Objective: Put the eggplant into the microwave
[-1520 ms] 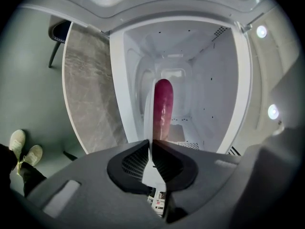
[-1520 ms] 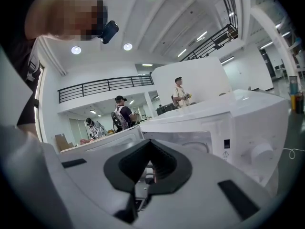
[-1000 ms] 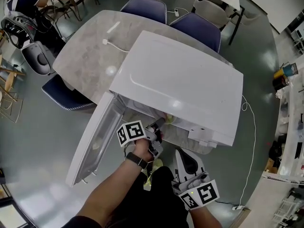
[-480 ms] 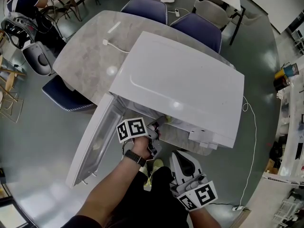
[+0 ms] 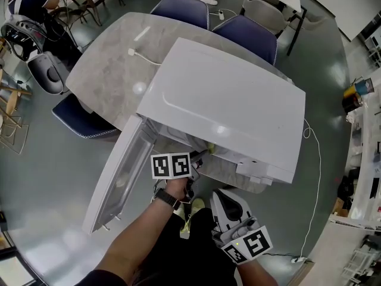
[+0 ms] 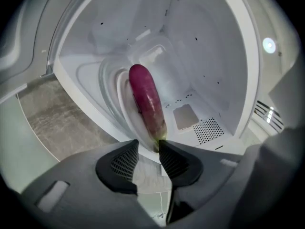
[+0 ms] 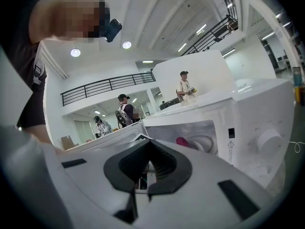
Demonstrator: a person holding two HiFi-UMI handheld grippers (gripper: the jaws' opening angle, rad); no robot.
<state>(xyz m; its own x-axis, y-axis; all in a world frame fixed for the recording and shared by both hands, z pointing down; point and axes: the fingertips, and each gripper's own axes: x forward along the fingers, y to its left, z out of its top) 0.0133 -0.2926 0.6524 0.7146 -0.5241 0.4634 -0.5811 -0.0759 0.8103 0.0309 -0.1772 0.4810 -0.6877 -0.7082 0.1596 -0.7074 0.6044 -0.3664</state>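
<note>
Purple eggplant [image 6: 147, 101] lies lengthwise on the glass turntable [image 6: 110, 87] inside the white microwave oven [image 5: 226, 100], its green stem end toward the opening. The oven stands at the near edge of the grey marbled counter [image 5: 107, 76]; its door [image 5: 119, 177] hangs wide open to the left in the head view, out past the counter's edge. The left hand-held gripper [image 6: 148, 149] points into the cavity. Its jaws have just been opening and now stand apart, with the stem tip at the gap between them and neither pad pressing on it. The right hand-held gripper [image 7: 147, 175] is held low in front of the oven, off the counter's near edge, aimed roughly level at the oven's front panel. Its jaws are closed together with nothing between them. A white cable [image 5: 146, 58] lies near the counter's far edge, and two blue chairs [image 5: 184, 9] stand beyond that edge.
</note>
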